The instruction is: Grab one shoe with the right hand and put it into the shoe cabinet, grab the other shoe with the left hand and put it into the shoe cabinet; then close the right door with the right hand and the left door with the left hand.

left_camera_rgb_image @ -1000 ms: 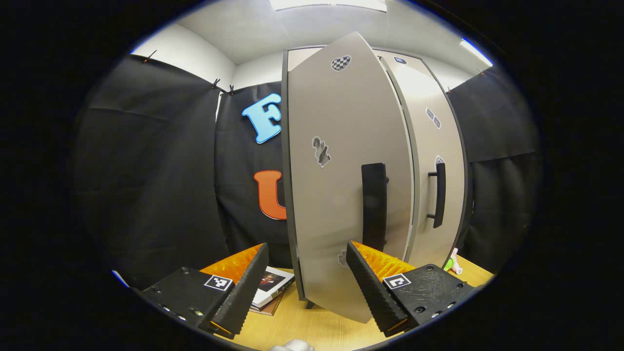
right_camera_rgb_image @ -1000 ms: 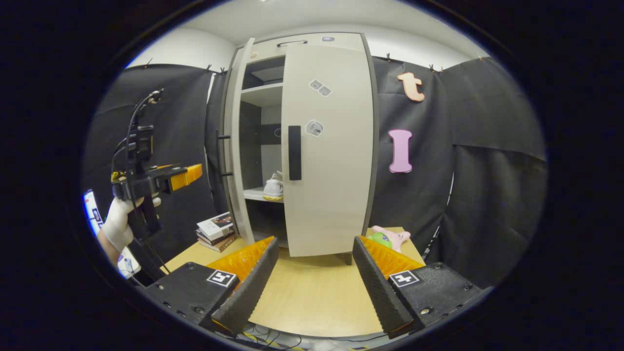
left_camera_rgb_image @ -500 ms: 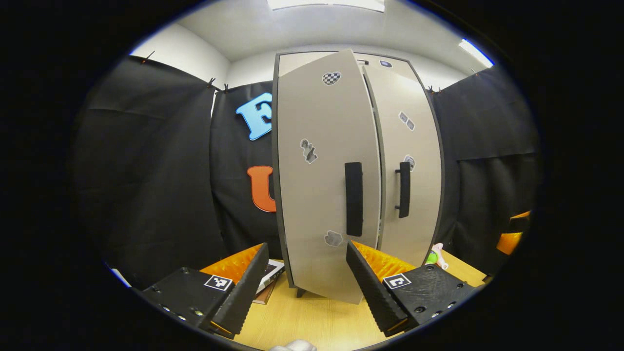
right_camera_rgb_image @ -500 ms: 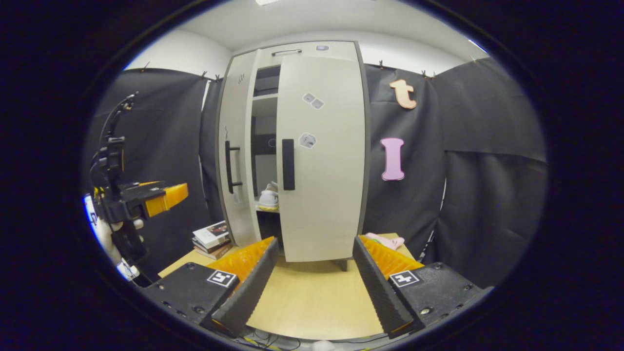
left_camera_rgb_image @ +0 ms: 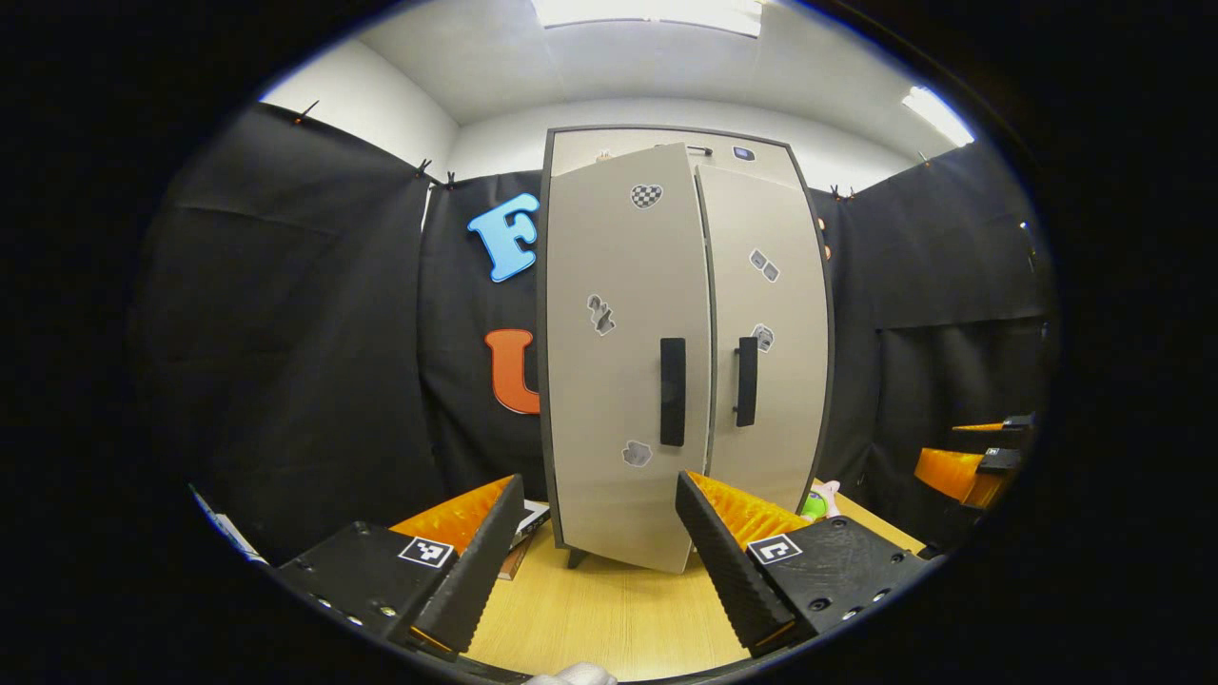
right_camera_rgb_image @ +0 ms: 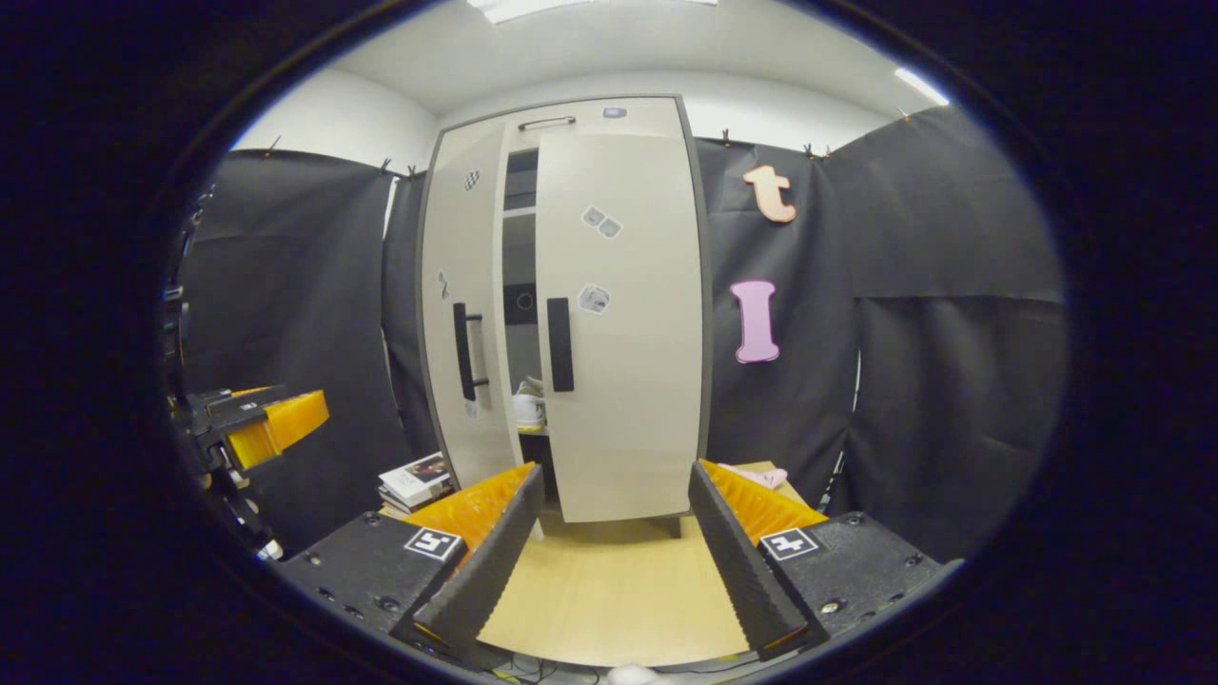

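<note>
A: Any writing on the cabinet (right_camera_rgb_image: 618,285)?

B: Small stickers on both doors, too small to read. Square black-and-white markers on both grippers, no words.

A: Left gripper (left_camera_rgb_image: 590,542)?

B: Jaws wide apart, holding nothing, touching nothing. It faces the left door (left_camera_rgb_image: 623,352), which stands slightly ajar. From the right gripper view it shows at the far left (right_camera_rgb_image: 262,423), well clear of the cabinet.

A: Right gripper (right_camera_rgb_image: 618,542)?

B: Jaws wide apart too, empty, above the desk (right_camera_rgb_image: 609,590). The right door (right_camera_rgb_image: 623,323) is shut.

A: Shoes?

B: One white shoe (right_camera_rgb_image: 528,404) on a shelf inside, seen through the gap between the doors. The other I cannot tell.

A: Else?

B: Books (right_camera_rgb_image: 414,480) on the desk left of the cabinet; a pink toy (right_camera_rgb_image: 756,473) to its right.
</note>
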Motion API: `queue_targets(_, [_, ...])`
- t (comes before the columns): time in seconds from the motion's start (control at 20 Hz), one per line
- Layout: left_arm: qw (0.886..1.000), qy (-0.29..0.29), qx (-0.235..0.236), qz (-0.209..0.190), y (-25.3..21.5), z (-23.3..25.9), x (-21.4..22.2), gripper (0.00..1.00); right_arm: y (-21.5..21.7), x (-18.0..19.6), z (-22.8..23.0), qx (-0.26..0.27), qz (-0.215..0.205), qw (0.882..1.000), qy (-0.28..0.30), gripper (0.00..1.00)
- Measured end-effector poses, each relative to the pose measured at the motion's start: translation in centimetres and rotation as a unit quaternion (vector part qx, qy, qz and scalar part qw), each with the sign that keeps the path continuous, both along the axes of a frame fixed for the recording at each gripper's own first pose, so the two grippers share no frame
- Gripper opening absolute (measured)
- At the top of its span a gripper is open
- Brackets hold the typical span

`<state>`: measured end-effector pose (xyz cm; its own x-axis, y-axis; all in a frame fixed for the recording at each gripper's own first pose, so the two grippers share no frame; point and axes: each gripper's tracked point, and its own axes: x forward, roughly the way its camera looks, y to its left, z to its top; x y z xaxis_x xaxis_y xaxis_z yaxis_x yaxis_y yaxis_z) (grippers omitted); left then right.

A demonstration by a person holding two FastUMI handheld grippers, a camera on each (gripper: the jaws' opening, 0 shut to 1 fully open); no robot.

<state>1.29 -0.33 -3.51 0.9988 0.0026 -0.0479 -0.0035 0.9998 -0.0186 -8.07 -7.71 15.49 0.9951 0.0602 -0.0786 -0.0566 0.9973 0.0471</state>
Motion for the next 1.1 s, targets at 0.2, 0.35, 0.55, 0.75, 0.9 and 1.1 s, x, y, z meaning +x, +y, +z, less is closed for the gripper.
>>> queue_targets(0.2, [1.000,-0.003,0.009,0.005,0.6,0.2,-0.8,0.96,0.2,-0.4,-0.1,-0.002,-0.001,1.000,0.000,0.99])
queue_targets(0.35, [1.000,-0.008,0.006,0.008,0.8,0.5,-1.1,1.00,0.5,-0.6,0.1,-0.001,0.001,1.000,-0.001,0.99])
queue_targets(0.55, [1.000,-0.014,0.007,0.009,1.0,0.5,-1.2,0.96,1.1,-0.5,0.4,-0.004,0.008,1.000,-0.002,0.99])
queue_targets(0.75, [1.000,-0.015,0.008,0.007,0.7,0.6,-1.2,0.96,1.4,-0.6,0.7,-0.007,0.011,1.000,-0.004,0.99])
queue_targets(0.9, [1.000,-0.018,0.004,0.008,0.8,0.9,-1.2,0.96,1.4,-0.5,0.7,-0.009,0.011,1.000,-0.004,0.99])
queue_targets(1.1, [1.000,-0.022,0.004,0.008,0.7,1.2,-1.3,0.96,1.3,-0.6,1.3,-0.006,0.010,1.000,-0.011,0.99])
